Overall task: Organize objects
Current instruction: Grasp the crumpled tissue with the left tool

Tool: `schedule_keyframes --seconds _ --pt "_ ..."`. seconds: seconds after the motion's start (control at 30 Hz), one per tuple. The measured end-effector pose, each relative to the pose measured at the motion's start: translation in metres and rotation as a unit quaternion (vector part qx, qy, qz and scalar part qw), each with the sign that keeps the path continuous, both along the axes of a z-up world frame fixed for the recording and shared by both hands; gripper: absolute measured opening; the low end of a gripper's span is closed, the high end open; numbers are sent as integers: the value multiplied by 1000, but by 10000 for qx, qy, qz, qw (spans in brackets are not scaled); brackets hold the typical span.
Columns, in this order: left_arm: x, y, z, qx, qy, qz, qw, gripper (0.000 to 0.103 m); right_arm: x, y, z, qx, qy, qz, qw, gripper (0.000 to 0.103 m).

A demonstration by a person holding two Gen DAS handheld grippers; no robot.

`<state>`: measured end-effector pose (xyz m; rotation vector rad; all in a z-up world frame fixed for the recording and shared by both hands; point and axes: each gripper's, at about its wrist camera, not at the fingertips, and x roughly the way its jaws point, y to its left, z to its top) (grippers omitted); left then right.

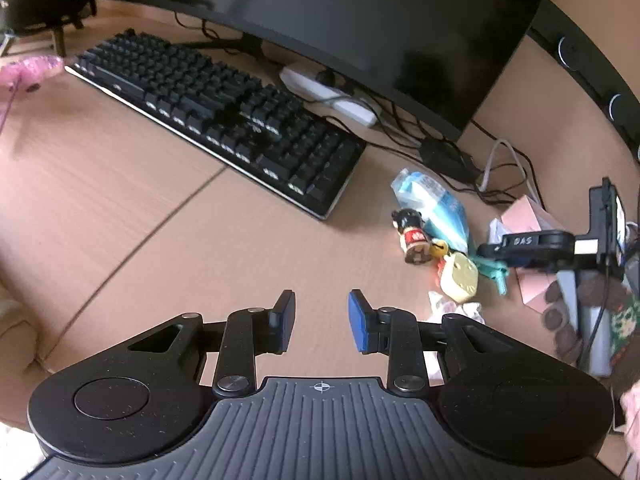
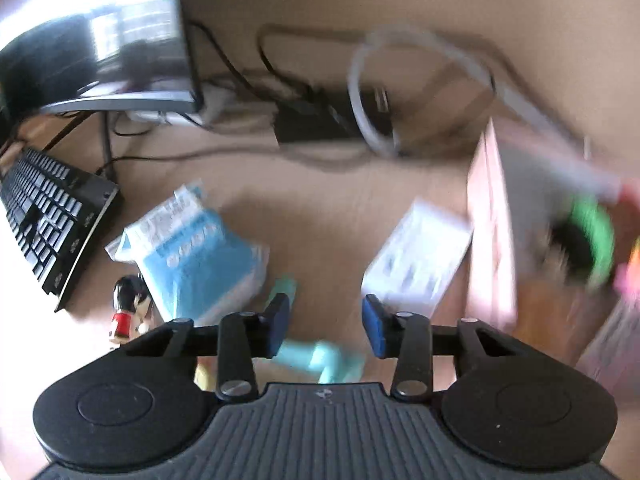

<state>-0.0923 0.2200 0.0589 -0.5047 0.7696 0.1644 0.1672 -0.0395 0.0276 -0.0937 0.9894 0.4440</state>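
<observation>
A small pile lies on the wooden desk right of the keyboard: a blue packet [image 1: 434, 204], a little doll in red [image 1: 412, 236], a cream padlock-shaped toy [image 1: 460, 276] and a teal object [image 1: 496, 272]. My left gripper [image 1: 322, 320] is open and empty, above bare desk left of the pile. My right gripper [image 2: 326, 326] is open and empty; the left wrist view shows it [image 1: 532, 246] just above the teal object. In the blurred right wrist view the teal object [image 2: 320, 356] lies under the fingers, with the blue packet [image 2: 200, 256], the doll [image 2: 128, 308] and a white box [image 2: 416, 260] around.
A black keyboard [image 1: 216, 116] and a monitor [image 1: 360, 20] stand behind, with a power strip [image 1: 332, 94] and tangled cables [image 1: 492, 184]. Pink paper or a box [image 2: 488, 224] stands at the right. A crumpled white tissue [image 1: 452, 308] lies by the padlock toy.
</observation>
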Motion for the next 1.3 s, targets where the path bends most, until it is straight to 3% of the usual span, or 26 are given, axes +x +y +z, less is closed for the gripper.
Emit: schedule_keyframes --seconds 0.07,0.2,0.33,0.43,0.5,0.6,0.77,0.9,1.1,1.3 --pt "3 -3 -5 -113 65 -190 9997 32 -14 -1 -7 119 200 -139 9996 36" --pt "14 -23 -14 -280 151 -955 9949 32 -59 1 3 258 248 121 9993 36" --pt "24 -47 -17 -123 248 -1732 9845 32 -93 -13 36 232 -170 -98 9995 38" --pt "31 -55 -16 -48 266 -1991 9796 32 -114 -32 53 95 -578 -571 9966 55" --pt "38 -61 -14 52 244 -2167 9759 32 -133 -41 58 -174 -935 -775 9924 59" --pt "55 -74 -10 268 214 -2410 9699 32 -164 -51 51 -524 -1127 -918 9880 60" --pt "96 -102 -18 489 463 -2715 9601 32 -209 -64 32 -628 -822 -1245 9868 62" --pt "119 -122 -34 733 651 -2782 9555 34 -237 -67 20 -436 -581 -1710 9826 72" --pt "132 -139 -37 1175 349 -2987 9464 36 -271 -50 -1 -285 -535 -2384 9693 72" --pt "134 -134 -38 1073 284 -3225 9400 24 -288 -33 -7 -604 -693 -2313 9685 74"
